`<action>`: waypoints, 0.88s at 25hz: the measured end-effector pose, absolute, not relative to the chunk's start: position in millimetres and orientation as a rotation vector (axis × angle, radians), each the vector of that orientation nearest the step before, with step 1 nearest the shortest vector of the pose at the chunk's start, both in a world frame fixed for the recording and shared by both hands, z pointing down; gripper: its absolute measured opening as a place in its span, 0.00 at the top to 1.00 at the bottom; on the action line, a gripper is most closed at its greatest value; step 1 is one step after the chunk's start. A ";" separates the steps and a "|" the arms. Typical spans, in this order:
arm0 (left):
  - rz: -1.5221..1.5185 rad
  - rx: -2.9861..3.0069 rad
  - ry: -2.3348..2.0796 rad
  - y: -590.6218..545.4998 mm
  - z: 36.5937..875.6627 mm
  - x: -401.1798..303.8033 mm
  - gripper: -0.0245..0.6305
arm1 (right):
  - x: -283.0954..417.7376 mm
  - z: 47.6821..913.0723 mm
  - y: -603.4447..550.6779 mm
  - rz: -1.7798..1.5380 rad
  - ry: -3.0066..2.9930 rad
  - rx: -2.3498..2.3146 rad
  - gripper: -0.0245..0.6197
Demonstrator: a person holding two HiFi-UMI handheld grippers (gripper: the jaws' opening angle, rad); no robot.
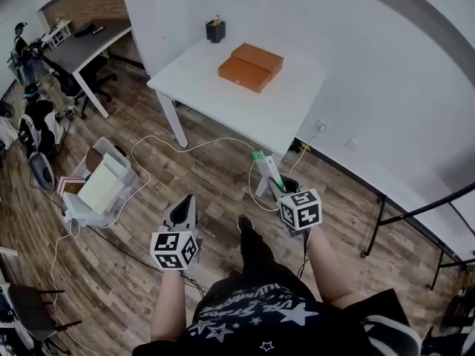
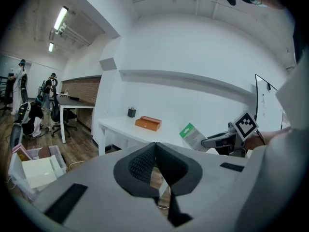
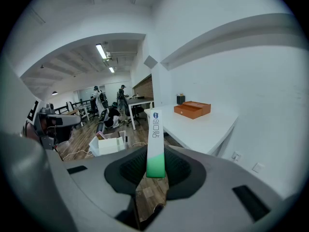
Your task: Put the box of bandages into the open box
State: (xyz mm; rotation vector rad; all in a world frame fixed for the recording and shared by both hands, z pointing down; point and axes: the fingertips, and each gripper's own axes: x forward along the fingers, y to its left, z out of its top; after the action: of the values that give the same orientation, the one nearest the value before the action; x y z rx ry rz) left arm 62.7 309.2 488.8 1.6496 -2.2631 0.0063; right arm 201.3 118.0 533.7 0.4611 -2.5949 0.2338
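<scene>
The right tool [image 1: 284,191] grips the box of bandages [image 1: 267,169], with the open box [image 1: 250,67] on the worktop [image 1: 223,99] at twelve o'clock.

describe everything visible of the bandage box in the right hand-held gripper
The slim white cardboard bandage box shows a narrow side with a blue logo and dark print, fading to green near the jaws; its broad face has a green far end. The right hand-held gripper clamps its near end, so it juts out ahead in the air, touching nothing else.

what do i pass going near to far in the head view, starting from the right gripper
right gripper → box of bandages held in it → white table → open orange box → black pen holder
</scene>
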 end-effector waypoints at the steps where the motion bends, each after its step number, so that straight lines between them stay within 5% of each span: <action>1: 0.008 1.645 -2.265 302.4 488.9 55.6 0.93 | 194.6 534.4 111.2 0.242 -2.596 0.458 0.79; 22: 0.040 1.613 -2.249 90.1 483.2 -89.8 0.93 | 36.6 528.2 -108.5 0.315 -2.602 0.436 0.79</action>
State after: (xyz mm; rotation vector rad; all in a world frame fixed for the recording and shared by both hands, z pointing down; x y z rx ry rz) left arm -89.8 90.1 483.2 1.6131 -2.2495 0.0405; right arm 36.6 -108.5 528.2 0.4359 -2.6019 0.3147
